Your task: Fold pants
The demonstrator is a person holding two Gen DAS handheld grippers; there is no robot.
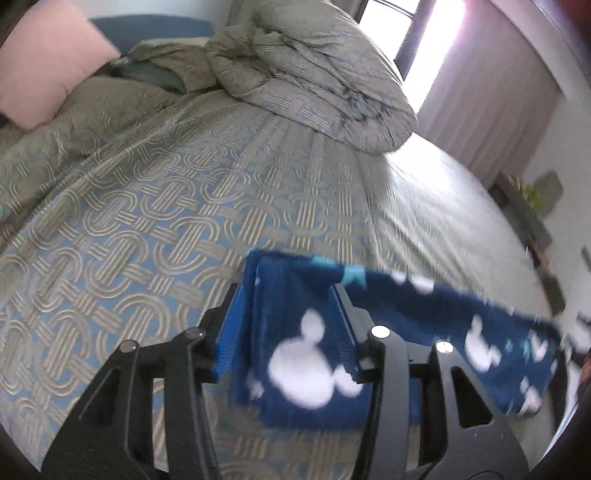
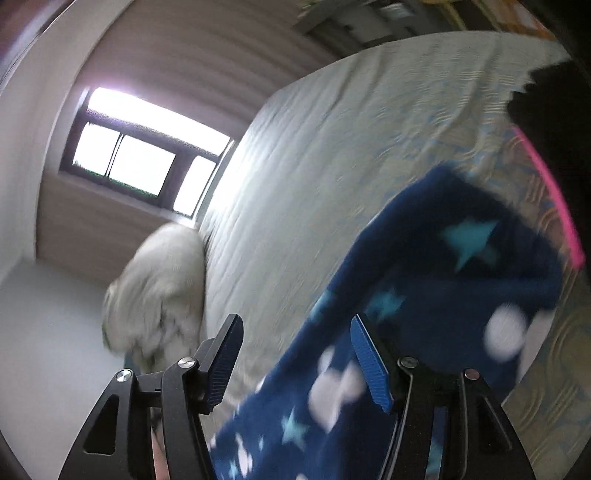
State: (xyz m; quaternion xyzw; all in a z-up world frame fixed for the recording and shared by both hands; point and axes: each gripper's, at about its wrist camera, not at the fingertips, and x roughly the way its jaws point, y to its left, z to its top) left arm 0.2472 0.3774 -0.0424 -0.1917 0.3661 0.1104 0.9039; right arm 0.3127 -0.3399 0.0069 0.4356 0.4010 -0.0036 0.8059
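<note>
We angle both grippers downward over the bed (image 1: 155, 206). Our left gripper (image 1: 286, 325) has its jaws apart around the blue pants (image 1: 295, 332); the right gripper's (image 2: 295, 354) jaws stand open, cloth draped between them.

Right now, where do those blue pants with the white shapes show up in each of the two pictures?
Left wrist view: the pants sit at bottom centre, draped between the left claw's fingers and trailing to the right edge.
Right wrist view: the pants run from bottom centre up to the right, passing the right claw, whose fingers stand apart.
Shared landmark: the window, bright behind the bed.
</note>
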